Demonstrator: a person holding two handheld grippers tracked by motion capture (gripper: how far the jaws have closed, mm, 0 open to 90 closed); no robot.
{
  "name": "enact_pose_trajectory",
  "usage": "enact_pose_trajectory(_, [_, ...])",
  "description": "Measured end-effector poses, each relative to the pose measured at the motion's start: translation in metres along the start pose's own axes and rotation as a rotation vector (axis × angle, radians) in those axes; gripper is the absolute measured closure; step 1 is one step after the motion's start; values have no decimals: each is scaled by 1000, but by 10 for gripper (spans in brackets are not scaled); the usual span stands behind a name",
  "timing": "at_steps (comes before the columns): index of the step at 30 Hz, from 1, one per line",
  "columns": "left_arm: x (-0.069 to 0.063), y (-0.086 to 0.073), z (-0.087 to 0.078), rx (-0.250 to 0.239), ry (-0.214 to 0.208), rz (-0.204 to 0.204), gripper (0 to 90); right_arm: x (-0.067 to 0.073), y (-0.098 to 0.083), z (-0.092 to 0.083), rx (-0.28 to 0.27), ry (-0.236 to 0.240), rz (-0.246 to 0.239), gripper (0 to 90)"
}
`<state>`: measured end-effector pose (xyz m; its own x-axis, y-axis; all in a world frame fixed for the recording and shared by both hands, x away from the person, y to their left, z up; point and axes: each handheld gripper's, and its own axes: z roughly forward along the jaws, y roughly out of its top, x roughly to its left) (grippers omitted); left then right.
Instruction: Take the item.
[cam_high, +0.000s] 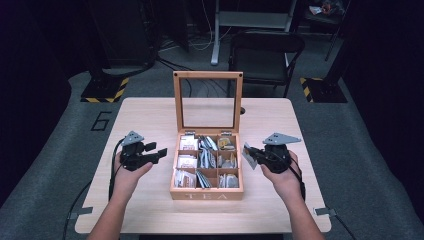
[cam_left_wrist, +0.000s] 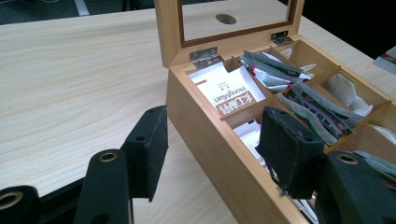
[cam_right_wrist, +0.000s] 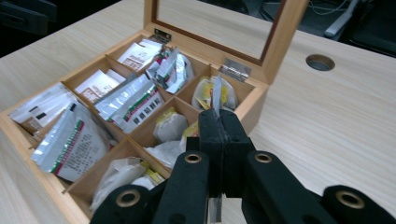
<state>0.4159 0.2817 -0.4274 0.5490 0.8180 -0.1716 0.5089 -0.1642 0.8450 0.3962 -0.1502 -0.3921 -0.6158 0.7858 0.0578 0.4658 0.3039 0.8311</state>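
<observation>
Holding: the right gripper (cam_high: 254, 156) has its jaws pressed shut on a flat silvery tea packet (cam_high: 248, 154), pinched edge-on at right of centre in the high view, just off the tea box's (cam_high: 206, 193) right wall.
Left gripper (cam_high: 159, 152): jaws about half open with nothing between them — they straddle the box's left wall without touching it, one jaw out over the tabletop (cam_high: 150, 117), the other over the left-hand compartments.
Step, as I judge it: the packet is either on its way into a right-column compartment or has just been lifted from one; the pictures do not settle which.
Doing it well: keep the packet edge-on so it slides down between the dividers rather than lying across them; clear the box rim before lowering; the upright glass lid (cam_high: 208, 102) at the rear should not be knocked.
Steadying: the left jaws are well placed to close on the wall if the box slides.
Box: wooden, nine compartments in three rows, "TEA" on the front, centre of frame.
Left column: white paper packets (cam_left_wrist: 228, 91), one printed "HongMian".
Middle column: foil packets with red and green print (cam_right_wrist: 135, 103), leaning together.
Right column: looser pale sachets with yellow tags (cam_right_wrist: 170, 125); the rear one (cam_right_wrist: 209, 95) sits just beyond the held packet in the right gripper view.
</observation>
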Motion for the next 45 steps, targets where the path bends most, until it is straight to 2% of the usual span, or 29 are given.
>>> enact_pose_trajectory(7, [0,0,0,2,1,0,423,-11,-12,11,39,-33,11,896])
enact_pose_trajectory(16, [1,0,0,0,2,-1,423,-24,-31,30,90,-48,46,895])
enact_pose_trajectory(24, [0,0,1,1,1,0,423,-27,-41,44,123,-52,37,895])
enact_pose_trajectory(29, [1,0,0,1,-1,-1,423,-29,-44,49,128,-52,38,894])
enact_pose_trajectory(36, [0,-1,1,4,1,-1,423,-33,-49,53,134,-48,69,894])
enact_pose_trajectory(38, [1,-1,1,4,1,0,423,-35,-49,52,132,-52,87,893])
enact_pose_trajectory(42, [1,-1,1,0,3,-4,423,-39,-51,51,134,-63,84,890])
enact_pose_trajectory(45, [1,-1,1,3,1,-3,423,-42,-52,50,140,-74,101,881])
